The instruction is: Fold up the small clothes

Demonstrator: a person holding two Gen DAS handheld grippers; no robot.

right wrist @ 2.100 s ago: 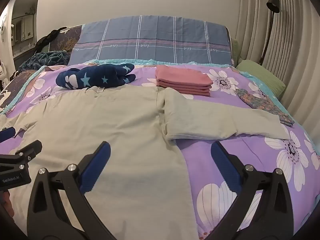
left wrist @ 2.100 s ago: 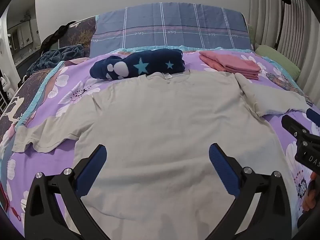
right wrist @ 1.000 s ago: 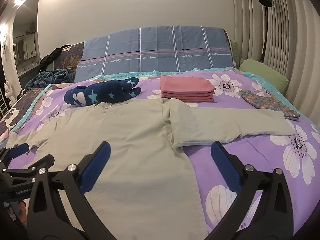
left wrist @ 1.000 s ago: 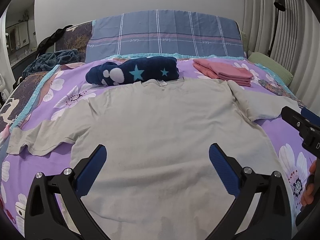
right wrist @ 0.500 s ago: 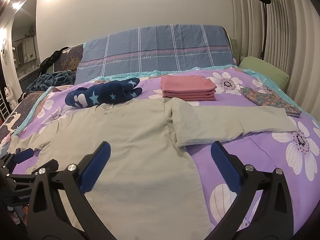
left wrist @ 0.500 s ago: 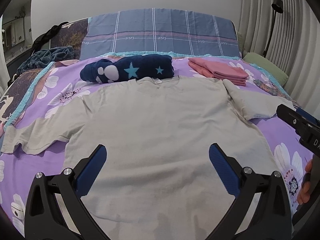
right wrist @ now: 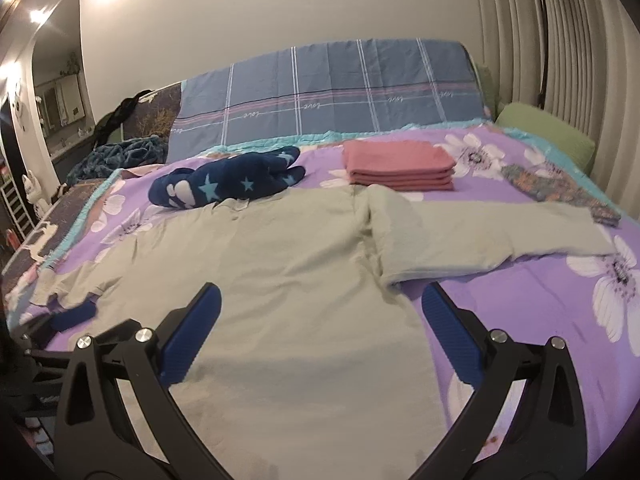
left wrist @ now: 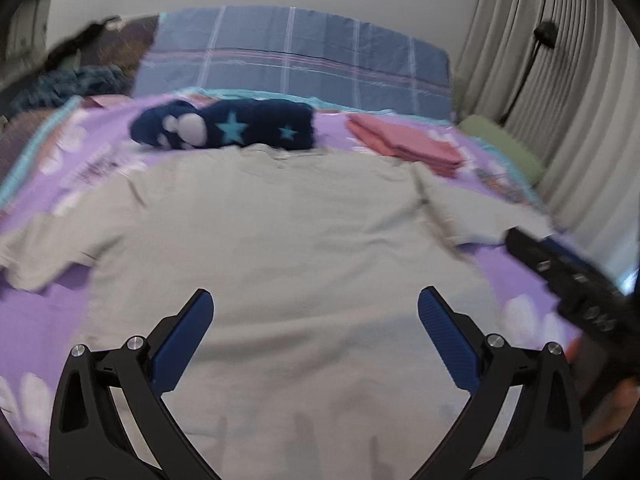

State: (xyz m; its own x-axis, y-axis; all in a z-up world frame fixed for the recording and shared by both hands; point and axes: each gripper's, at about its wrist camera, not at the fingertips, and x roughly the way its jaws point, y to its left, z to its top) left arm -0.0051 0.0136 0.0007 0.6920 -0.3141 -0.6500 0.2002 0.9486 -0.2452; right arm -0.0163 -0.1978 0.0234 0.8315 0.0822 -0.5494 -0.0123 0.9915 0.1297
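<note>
A pale grey-green long-sleeved shirt (right wrist: 288, 280) lay flat and unfolded, sleeves spread, collar toward the headboard.

left wrist view: heavy motion blur, esp. toward edges; cool, even light. right wrist view sharp, warmer, w/ glare from ceiling lights (right wrist: 38, 14) top left. both: fisheye bending at edges, dark corner vignette, soft shadows under gripper fingers.

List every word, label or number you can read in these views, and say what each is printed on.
"love": small white script repeated along the pink stripe of the blue plaid pillow, legible in the right wrist view.
White lettering on the side of the right hand-held gripper: too blurred to read.
Nothing readable on the grey T-shirt or the folded pink clothes.
</note>
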